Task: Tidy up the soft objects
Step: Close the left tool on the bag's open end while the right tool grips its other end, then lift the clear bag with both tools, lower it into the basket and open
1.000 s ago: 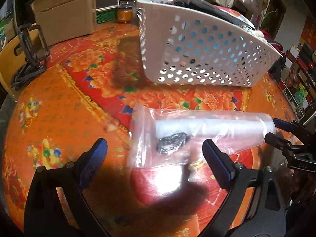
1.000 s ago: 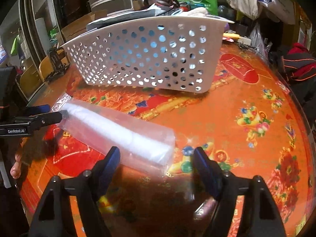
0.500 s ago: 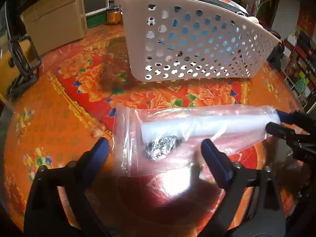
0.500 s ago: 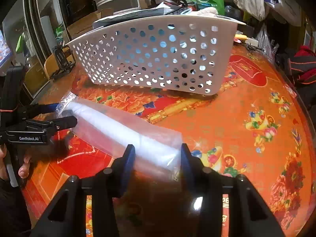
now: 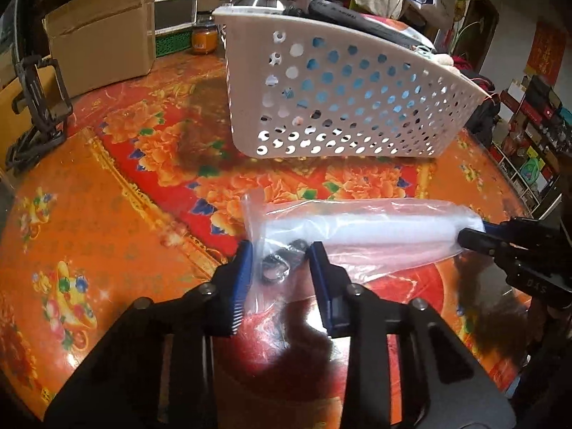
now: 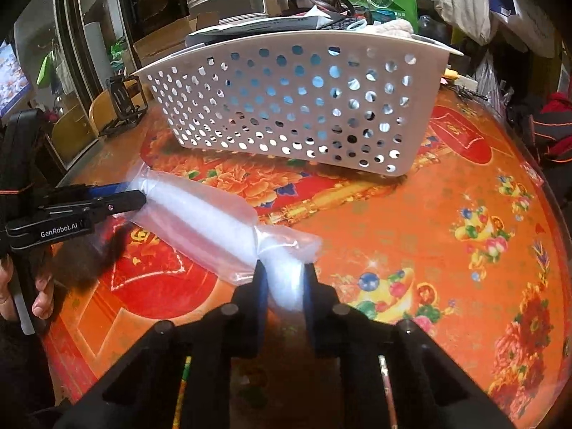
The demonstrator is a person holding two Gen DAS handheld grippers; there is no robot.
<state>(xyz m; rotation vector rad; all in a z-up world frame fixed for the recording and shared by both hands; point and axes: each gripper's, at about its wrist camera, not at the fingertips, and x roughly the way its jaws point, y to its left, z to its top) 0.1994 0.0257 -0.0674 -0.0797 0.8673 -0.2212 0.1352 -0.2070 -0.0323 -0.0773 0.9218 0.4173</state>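
Note:
A clear plastic bag (image 5: 361, 232) holding a white foam roll and small dark metal pieces lies across the orange floral table (image 5: 107, 214). My left gripper (image 5: 280, 264) is shut on the bag's end with the dark pieces. My right gripper (image 6: 282, 279) is shut on the bag's other end (image 6: 286, 250), squeezing the white roll. Each gripper shows in the other's view: the right one (image 5: 475, 236) and the left one (image 6: 132, 196). A white perforated basket (image 5: 339, 107) stands just behind the bag, filled with items.
A cardboard box (image 5: 103, 32) and a black stand (image 5: 39, 103) sit at the table's far left. An orange jar (image 5: 203, 37) stands behind the basket. Shelves and bags crowd the room behind. A hand (image 6: 39, 293) holds the left gripper.
Both grippers have closed from wide open onto the two ends of the bag. The bag is now pinched and bunched at the right gripper's end.

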